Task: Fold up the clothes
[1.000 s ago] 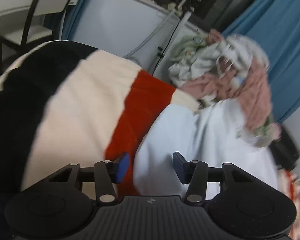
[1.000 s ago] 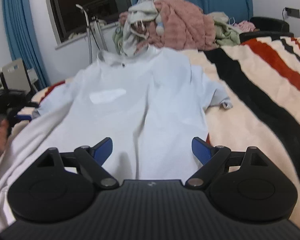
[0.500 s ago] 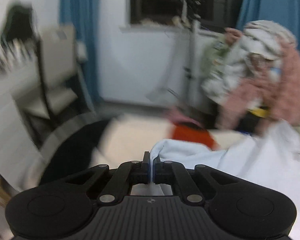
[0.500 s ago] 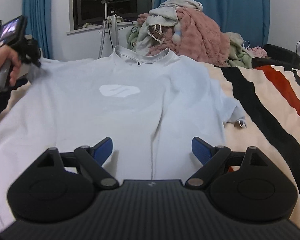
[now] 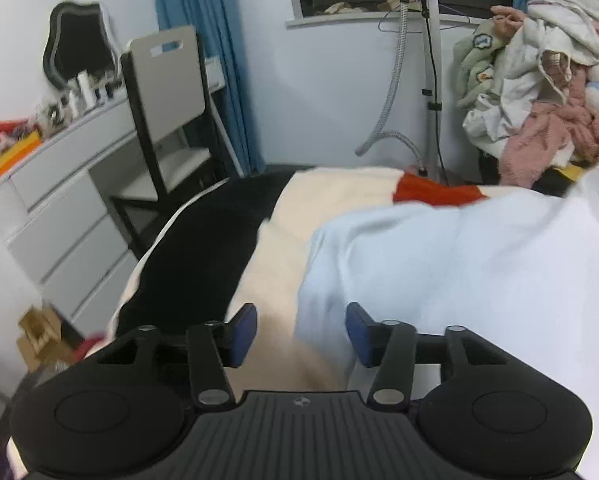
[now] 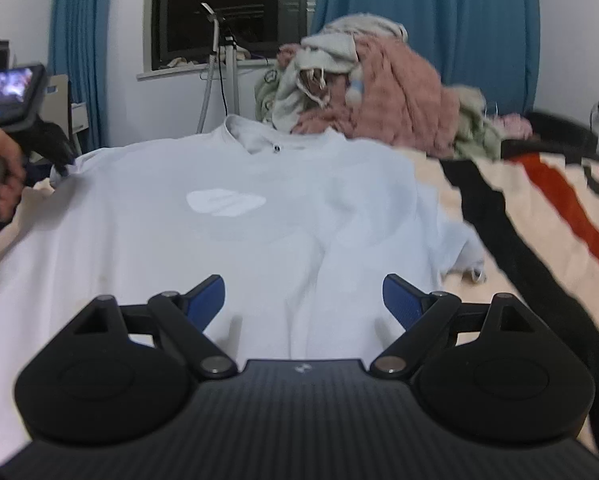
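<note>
A pale blue T-shirt point(image 6: 259, 208) lies face up on the striped blanket point(image 6: 539, 208), collar toward the far clothes pile. My right gripper point(image 6: 303, 300) hovers open over the shirt's lower body, with nothing between its fingers. My left gripper point(image 5: 301, 334) sits at the shirt's point(image 5: 459, 272) left sleeve. Its jaws are opening. The sleeve's edge lies below and between the blue pads, which do not press on it. In the right wrist view the left gripper point(image 6: 61, 164) shows at the shirt's left shoulder, held by a hand point(image 6: 3, 176).
A heap of unfolded clothes point(image 6: 379, 92) sits at the far end of the bed. Left of the bed stand a chair point(image 5: 167, 92), a white dresser point(image 5: 59, 184) and a steamer stand point(image 5: 429, 60). Bare blanket point(image 5: 275, 272) lies left of the sleeve.
My left gripper went from open to shut on the sleeve edge, raised it, and has now opened and let it go. The sleeve lies spread out. My right gripper stayed open.
</note>
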`<state>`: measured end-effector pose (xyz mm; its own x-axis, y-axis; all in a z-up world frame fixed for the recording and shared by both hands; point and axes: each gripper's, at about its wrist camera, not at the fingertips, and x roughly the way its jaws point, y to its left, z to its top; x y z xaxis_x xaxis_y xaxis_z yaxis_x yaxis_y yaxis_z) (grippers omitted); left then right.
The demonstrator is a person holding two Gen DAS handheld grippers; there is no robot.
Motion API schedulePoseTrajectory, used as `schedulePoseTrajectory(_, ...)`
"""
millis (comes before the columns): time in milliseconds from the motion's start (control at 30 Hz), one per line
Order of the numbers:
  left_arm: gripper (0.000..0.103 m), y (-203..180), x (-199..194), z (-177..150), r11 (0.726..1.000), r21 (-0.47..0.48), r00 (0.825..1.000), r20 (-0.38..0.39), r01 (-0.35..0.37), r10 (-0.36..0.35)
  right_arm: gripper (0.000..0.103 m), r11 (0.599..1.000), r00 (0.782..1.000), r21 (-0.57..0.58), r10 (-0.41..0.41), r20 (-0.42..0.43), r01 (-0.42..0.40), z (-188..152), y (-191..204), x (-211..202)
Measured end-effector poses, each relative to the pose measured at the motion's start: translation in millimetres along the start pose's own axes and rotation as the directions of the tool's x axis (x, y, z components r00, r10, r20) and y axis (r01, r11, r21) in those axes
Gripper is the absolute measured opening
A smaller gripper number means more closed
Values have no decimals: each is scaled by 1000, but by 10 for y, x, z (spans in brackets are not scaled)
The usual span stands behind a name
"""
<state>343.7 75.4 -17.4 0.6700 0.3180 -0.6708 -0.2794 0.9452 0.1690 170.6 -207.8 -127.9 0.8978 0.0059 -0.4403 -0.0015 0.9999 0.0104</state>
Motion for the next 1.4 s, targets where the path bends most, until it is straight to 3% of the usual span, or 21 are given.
schedulePoseTrajectory(133, 69, 261, -777, -433, 997, 60, 998, -41, 56, -54, 87, 1000, 1000, -26, -6, 25, 7, 35, 22, -92)
schedulePoseTrajectory(200, 70, 430, -1159, -737, 992, 69, 991, -96, 105, -98, 87, 1000, 1000, -26, -6, 29, 7, 45, 8, -171)
schedulePoseTrajectory(333, 71, 709, -1703, -1528, 966, 101, 939, -280, 236, -200, 87, 999, 997, -40, -19, 74, 22, 36, -66, -460)
schedulePoseTrajectory(400, 70, 785, -1861, -1882, 954, 131, 917, -338, 270, -213, 87, 996, 993, -71, -53, 102, 61, 28, -78, -599)
schedulePoseTrajectory(567, 68, 706, -2105, -2442, 941, 232, 929, -332, 247, -162, 87, 982, 978, -114, -133, 159, 152, 50, -72, -922)
schedulePoseTrajectory(667, 65, 636, -2188, -2555, 936, 272, 948, -285, 223, -143, 87, 979, 976, -108, -156, 153, 174, 18, -110, -989)
schedulePoseTrajectory(700, 59, 620, -2205, -2564, 936, 271, 949, -278, 224, -147, 87, 979, 976, -103, -161, 145, 177, 3, -129, -1000)
schedulePoseTrajectory(767, 46, 710, -2236, -2575, 939, 256, 950, -270, 228, -157, 87, 979, 977, -92, -172, 128, 184, -27, -168, -1020)
schedulePoseTrajectory(833, 20, 761, -2263, -2531, 942, 236, 947, -269, 239, -173, 87, 978, 978, -90, -181, 107, 191, -66, -179, -1024)
schedulePoseTrajectory(900, 9, 864, -2317, -2469, 939, 207, 937, -279, 274, -212, 87, 975, 977, -98, -188, 96, 197, -100, -167, -1028)
schedulePoseTrajectory(1100, 6, 1374, -2384, -2273, 933, 218, 926, -312, 287, -212, 87, 982, 982, -76, -163, 94, 171, -114, -115, -1079)
schedulePoseTrajectory(1233, 3, 1678, -2336, -2298, 940, 242, 894, -431, 241, -118, 87, 983, 984, -99, -147, 100, 157, -130, -41, -1085)
schedulePoseTrajectory(1333, 1, 1807, -2358, -2342, 949, 220, 872, -481, 225, -95, 87, 983, 985, -103, -140, 105, 151, -127, 3, -1101)
schedulePoseTrajectory(1400, 5, 1847, -2398, -2325, 950, 209, 879, -464, 231, -111, 87, 985, 985, -97, -135, 110, 146, -120, 8, -1120)
